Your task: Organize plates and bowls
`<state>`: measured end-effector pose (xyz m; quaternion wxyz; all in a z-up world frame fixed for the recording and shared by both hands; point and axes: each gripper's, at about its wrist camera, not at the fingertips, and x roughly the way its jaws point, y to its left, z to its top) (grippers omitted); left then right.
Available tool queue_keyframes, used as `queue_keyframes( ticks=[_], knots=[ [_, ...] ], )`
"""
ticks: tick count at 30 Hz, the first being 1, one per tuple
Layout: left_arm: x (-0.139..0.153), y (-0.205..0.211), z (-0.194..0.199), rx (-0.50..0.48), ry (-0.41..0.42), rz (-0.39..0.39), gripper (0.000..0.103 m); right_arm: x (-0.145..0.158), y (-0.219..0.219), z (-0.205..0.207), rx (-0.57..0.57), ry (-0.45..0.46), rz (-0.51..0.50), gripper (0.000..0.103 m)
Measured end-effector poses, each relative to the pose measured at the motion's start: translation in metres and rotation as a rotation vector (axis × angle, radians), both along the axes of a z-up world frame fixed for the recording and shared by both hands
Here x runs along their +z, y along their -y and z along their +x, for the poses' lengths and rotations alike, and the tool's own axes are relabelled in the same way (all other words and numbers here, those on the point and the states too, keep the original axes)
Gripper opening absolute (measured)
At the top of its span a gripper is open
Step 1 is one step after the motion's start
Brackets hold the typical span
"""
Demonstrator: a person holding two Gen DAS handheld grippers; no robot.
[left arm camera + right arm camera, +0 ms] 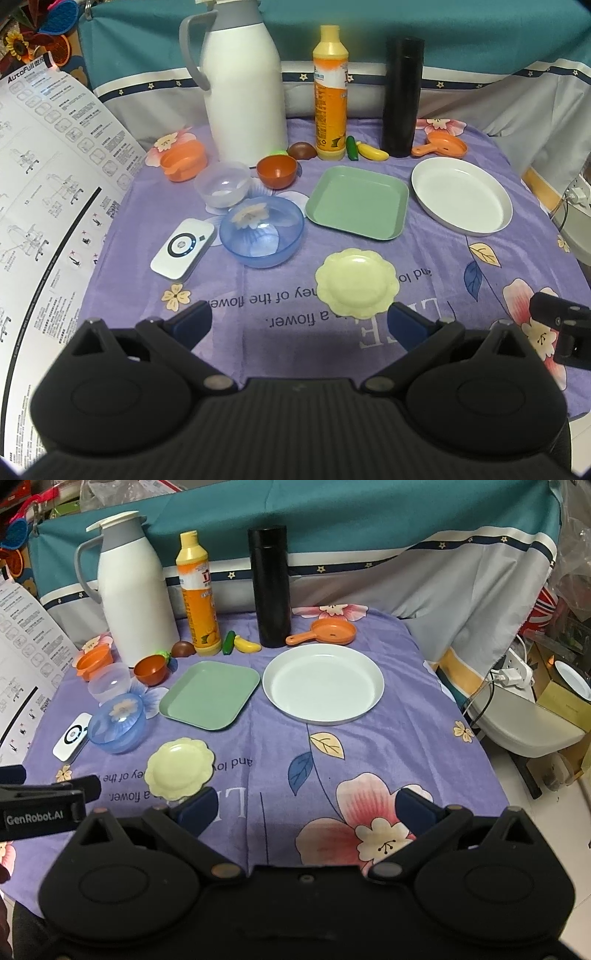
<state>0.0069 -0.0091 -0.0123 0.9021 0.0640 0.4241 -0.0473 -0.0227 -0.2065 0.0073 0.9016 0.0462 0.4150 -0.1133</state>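
Plates and bowls lie spread over the purple cloth [498, 229], none stacked yet. Going left to right in the left wrist view: an orange cup [183, 161] at the far left, a clear bowl [222, 183] just before it, a blue bowl [262, 231] nearer still and touching the clear one's near edge, with a white gadget [183, 248] beside it; then a small brown bowl [277, 171] behind, a green square plate [357, 202] mid-table, a scalloped yellow plate [357, 283] in front of it, and the big white plate [461, 196] to the right, an orange toy pan [441, 146] behind that. A white jug [243, 81], yellow bottle [330, 92] and black flask [402, 98] stand along the back. Both tools hover above the near edge with nothing between their fingers: the left gripper [299, 323] is spread wide, and the right gripper [304, 808] likewise. What matters for the coming move is that the yellow plate lies just ahead of the left gripper, slightly right of its centre line, its near rim close by the right fingertip [400, 317]; from the right gripper it sits ahead and well to the left. So the left hand looks nearer to it and to the bowls, while the white plate lies straight ahead of the right gripper and further off.
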Motion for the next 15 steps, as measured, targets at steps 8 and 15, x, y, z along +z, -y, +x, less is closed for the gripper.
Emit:
queue_keyframes(
  ticks=[8, 15],
  knots=[
    [-0.0005, 0.0014, 0.0002, -0.003, -0.003, 0.001, 0.103, -0.0018, 0.0032, 0.0016, -0.003, -0.003, 0.007, 0.103],
    [-0.0007, 0.0016, 0.0000, -0.003, -0.003, 0.002, 0.103, -0.0038, 0.0039, 0.0026, -0.006, -0.006, 0.010, 0.103]
  ],
)
